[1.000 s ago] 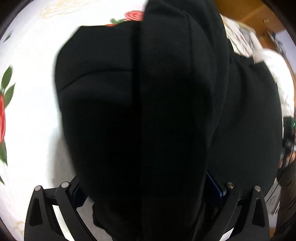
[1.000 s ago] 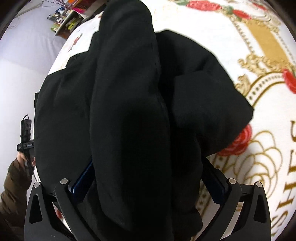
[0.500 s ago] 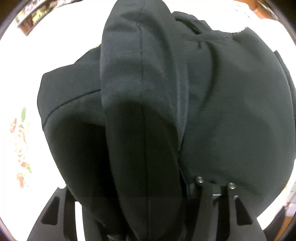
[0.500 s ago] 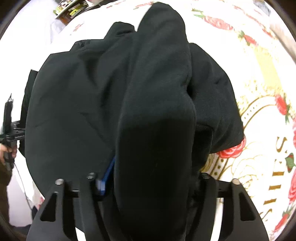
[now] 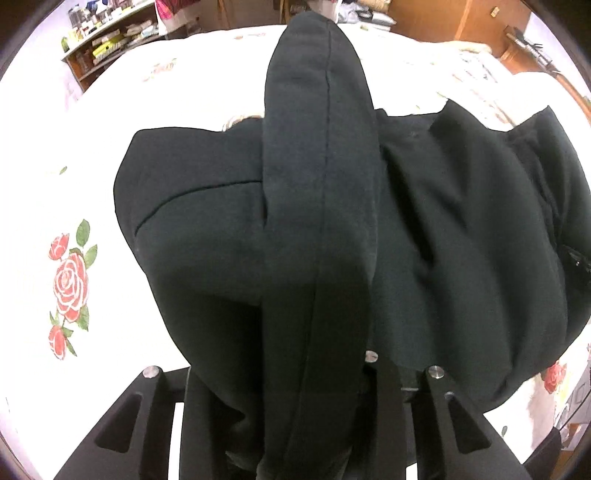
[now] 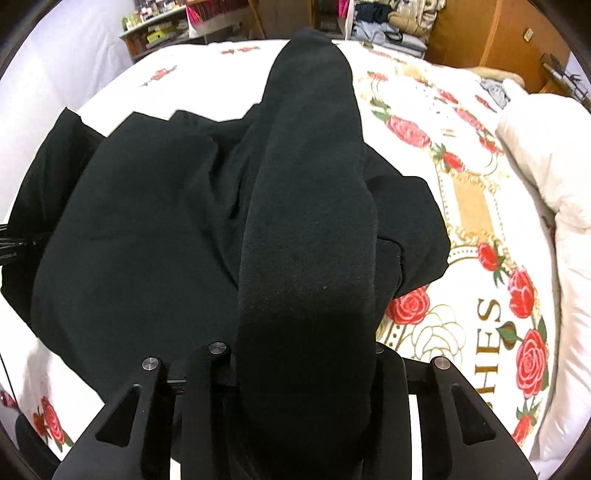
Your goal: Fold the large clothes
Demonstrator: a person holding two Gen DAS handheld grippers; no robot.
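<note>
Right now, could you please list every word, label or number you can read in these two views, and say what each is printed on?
"SHES" in gold letters, cut off at the frame edge: on the white rose-printed bedspread.
Packages on the wooden shelf: too small to read.
The black fabric garment: no label visible.
</note>
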